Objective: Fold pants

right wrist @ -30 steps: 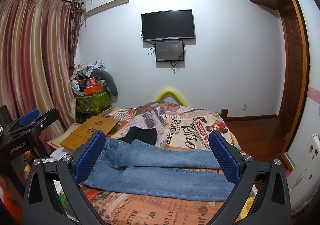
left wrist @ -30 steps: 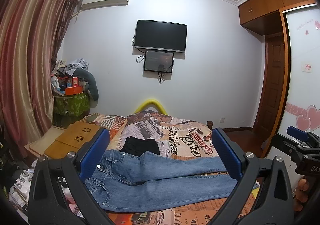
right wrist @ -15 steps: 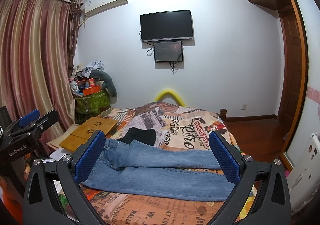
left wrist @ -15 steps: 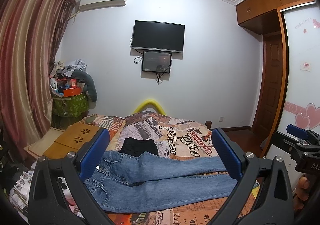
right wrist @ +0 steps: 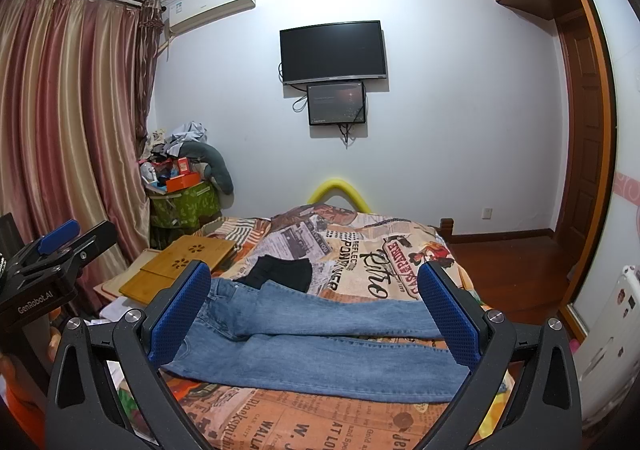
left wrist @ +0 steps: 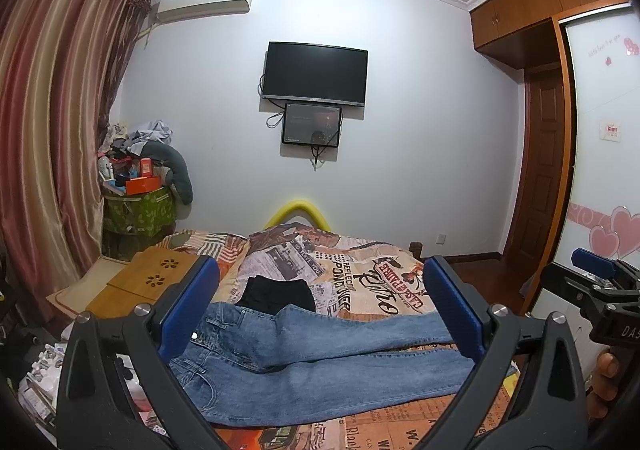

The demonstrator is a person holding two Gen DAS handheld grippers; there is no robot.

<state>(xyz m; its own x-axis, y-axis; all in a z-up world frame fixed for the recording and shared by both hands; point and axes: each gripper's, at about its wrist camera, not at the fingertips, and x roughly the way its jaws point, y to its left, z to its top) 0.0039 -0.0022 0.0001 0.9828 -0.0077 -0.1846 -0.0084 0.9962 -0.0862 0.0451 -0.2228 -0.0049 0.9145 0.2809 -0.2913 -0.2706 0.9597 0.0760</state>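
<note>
Blue jeans (left wrist: 320, 366) lie spread flat across the bed, waist to the left, legs running right; they also show in the right wrist view (right wrist: 320, 346). My left gripper (left wrist: 320, 306) is open and empty, held above the near side of the jeans. My right gripper (right wrist: 316, 306) is open and empty too, also above the jeans. Each gripper shows at the edge of the other's view: the right one (left wrist: 600, 290), the left one (right wrist: 60, 250).
The bed has a newspaper-print cover (right wrist: 360, 262). A black garment (left wrist: 276, 294) lies just beyond the jeans' waist. A wooden lap tray (right wrist: 180, 266) sits at the bed's left edge. Cluttered green box (left wrist: 138, 206) and curtains stand left; wardrobe door (left wrist: 540, 186) right.
Both views have shifted only slightly; the jeans lie as before and both grippers stay open.
</note>
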